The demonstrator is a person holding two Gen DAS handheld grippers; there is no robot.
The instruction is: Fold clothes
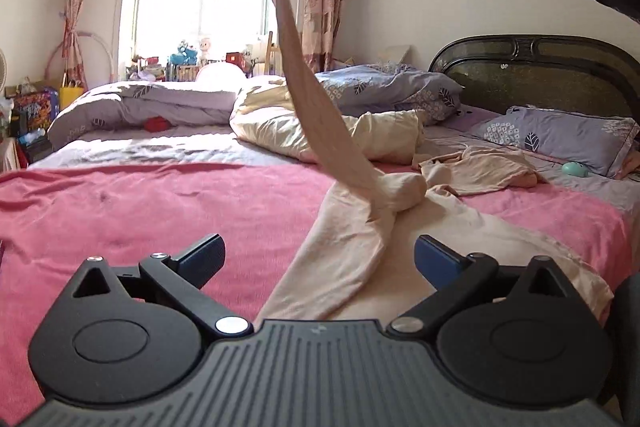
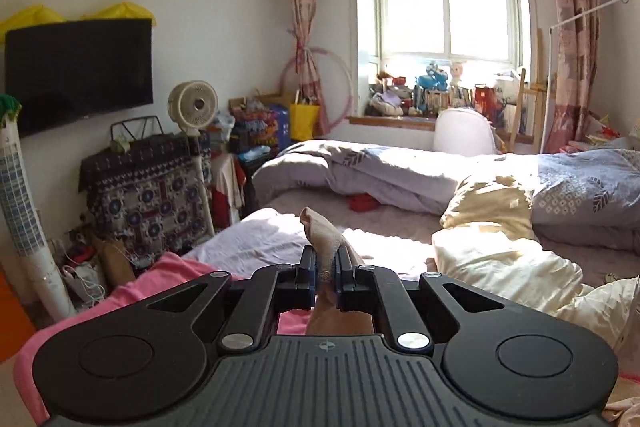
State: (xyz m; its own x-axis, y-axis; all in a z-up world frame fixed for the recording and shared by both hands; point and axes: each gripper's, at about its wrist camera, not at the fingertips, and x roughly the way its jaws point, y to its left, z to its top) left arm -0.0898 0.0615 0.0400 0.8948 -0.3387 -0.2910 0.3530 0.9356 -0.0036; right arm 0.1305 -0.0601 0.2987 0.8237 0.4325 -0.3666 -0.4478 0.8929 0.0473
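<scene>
A bed (image 1: pixel 120 211) covered by a pink blanket (image 1: pixel 160 203) is seen across both views, with quilts and pillows piled toward the headboard. On the blanket lies a pair of beige tights (image 1: pixel 352 259), twisted near the middle. One leg is stretched upward from the twist to the top of the left wrist view, where its toe end is pinched by the right gripper (image 2: pixel 327 269). The rest of the tights runs down the blanket toward the left gripper (image 1: pixel 318 259), its long axis lying nearly straight ahead of that tool.

The left jaws are spread wide and nothing is held; the lower part of the tights lies between and just beyond them. The left gripper is judged the nearer to the loose end, so the next grasp appears to fall to it.

The right jaws are closed on the beige toe. This clamp is shown plainly only in the right wrist view; the twist and the layout on the blanket are shown only in the left.
</scene>
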